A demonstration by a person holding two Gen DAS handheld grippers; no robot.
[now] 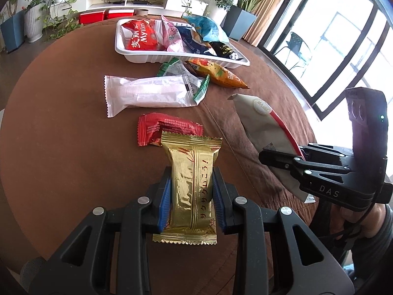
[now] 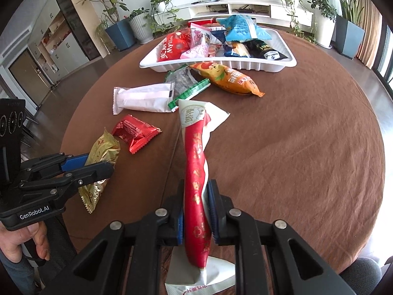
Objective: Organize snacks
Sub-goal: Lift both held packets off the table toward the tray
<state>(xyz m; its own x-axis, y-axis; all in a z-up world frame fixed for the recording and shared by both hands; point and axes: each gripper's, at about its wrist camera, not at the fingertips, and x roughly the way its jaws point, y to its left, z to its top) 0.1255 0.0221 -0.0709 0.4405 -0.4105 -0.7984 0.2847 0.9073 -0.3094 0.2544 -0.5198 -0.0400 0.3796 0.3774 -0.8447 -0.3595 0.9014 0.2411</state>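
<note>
My left gripper (image 1: 192,184) is shut on a gold snack packet (image 1: 190,186) and holds it above the brown table; it also shows in the right wrist view (image 2: 100,162). My right gripper (image 2: 195,206) is shut on a red-and-white snack pouch (image 2: 196,172), seen in the left wrist view (image 1: 265,127) at the right. A white tray (image 1: 147,57) with several snack bags sits at the far side, also in the right wrist view (image 2: 245,65). Loose on the table lie a red packet (image 1: 167,127), a white packet (image 1: 147,93), a green-edged packet (image 1: 196,83) and an orange bag (image 1: 221,73).
The round table has a brown cloth (image 2: 294,147). Potted plants (image 2: 142,24) and a white low cabinet (image 2: 233,9) stand beyond it. A large window (image 1: 343,36) is at the right. A hand (image 2: 32,238) holds the left gripper.
</note>
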